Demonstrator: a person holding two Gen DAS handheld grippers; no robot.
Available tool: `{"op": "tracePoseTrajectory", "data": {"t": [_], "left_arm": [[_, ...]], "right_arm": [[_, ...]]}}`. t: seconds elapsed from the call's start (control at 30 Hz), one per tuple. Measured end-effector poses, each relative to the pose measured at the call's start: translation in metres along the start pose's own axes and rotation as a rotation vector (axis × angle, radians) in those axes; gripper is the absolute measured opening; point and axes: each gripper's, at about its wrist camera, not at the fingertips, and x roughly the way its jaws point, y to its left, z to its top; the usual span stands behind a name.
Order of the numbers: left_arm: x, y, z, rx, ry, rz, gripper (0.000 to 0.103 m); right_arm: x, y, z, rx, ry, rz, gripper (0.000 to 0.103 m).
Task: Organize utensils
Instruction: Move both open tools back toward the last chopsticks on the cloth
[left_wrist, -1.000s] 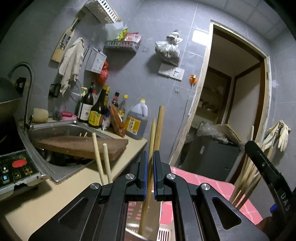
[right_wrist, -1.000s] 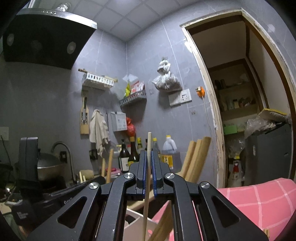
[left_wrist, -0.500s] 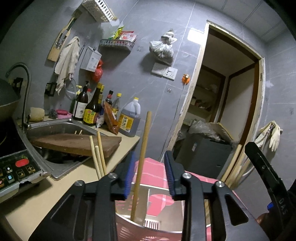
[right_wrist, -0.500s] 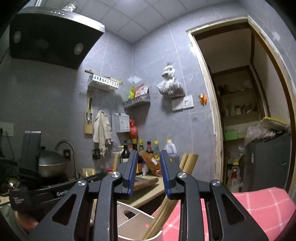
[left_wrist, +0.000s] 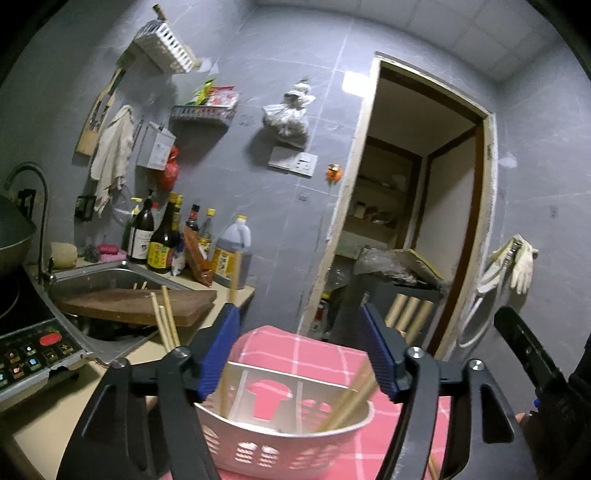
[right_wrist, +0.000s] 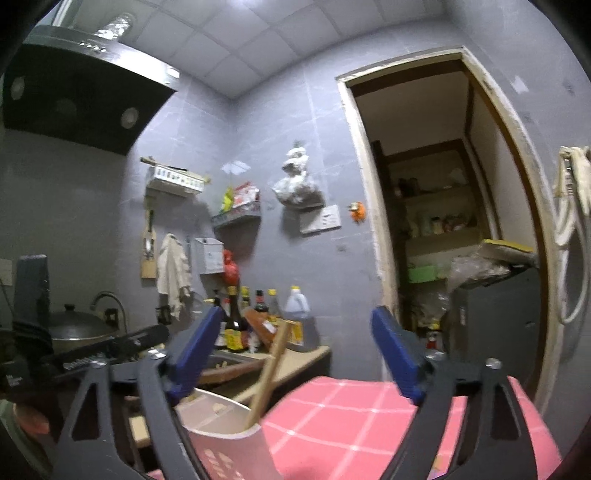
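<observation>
A white perforated utensil holder stands on a pink checked cloth. Wooden chopsticks lean in its right compartment, and one long chopstick stands at its left side, just behind the left finger. My left gripper hovers over the holder, its jaws opening and pressing on nothing. Two more chopsticks poke up left of it, their bases hidden. In the right wrist view my right gripper is opening wide beside the holder, where thick chopsticks lean free of the pads.
A sink with a wooden cutting board across it lies to the left, with sauce bottles behind and an induction cooker at the near left. A lidded pot sits under the range hood. An open doorway is on the right.
Both grippers went from shut on chopsticks to open. The released chopsticks now rest in the holder, and both grippers have drawn back and risen, bringing the holder into view.
</observation>
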Motion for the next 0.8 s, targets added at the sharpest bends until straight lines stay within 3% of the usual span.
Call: {"op": "tracePoseTrajectory", "data": {"t": [0.07,0.17,0.47,0.67,0.8], "left_arm": [[-0.004,-0.010,-0.003,0.007,-0.002,-0.020,0.084],[-0.009,-0.025,-0.010,0.025,-0.007,-0.045,0.094],[-0.008,-0.077,-0.041,0.108,0.058,-0.116,0.097],[0.019,-0.102,-0.073,0.090,0.241,-0.147,0.097],[0.034,-0.117,-0.097,0.133,0.334,-0.121,0.097]], "right_arm": [[-0.012,-0.009,0.001,-0.001,0.008,-0.039,0.103],[-0.031,-0.021,0.002,-0.005,0.019,-0.071,0.103],[-0.075,-0.055,-0.002,-0.023,0.087,-0.197,0.103],[-0.080,-0.079,-0.021,-0.020,0.225,-0.293,0.103],[-0.073,-0.095,-0.036,0.028,0.340,-0.335,0.103]]}}
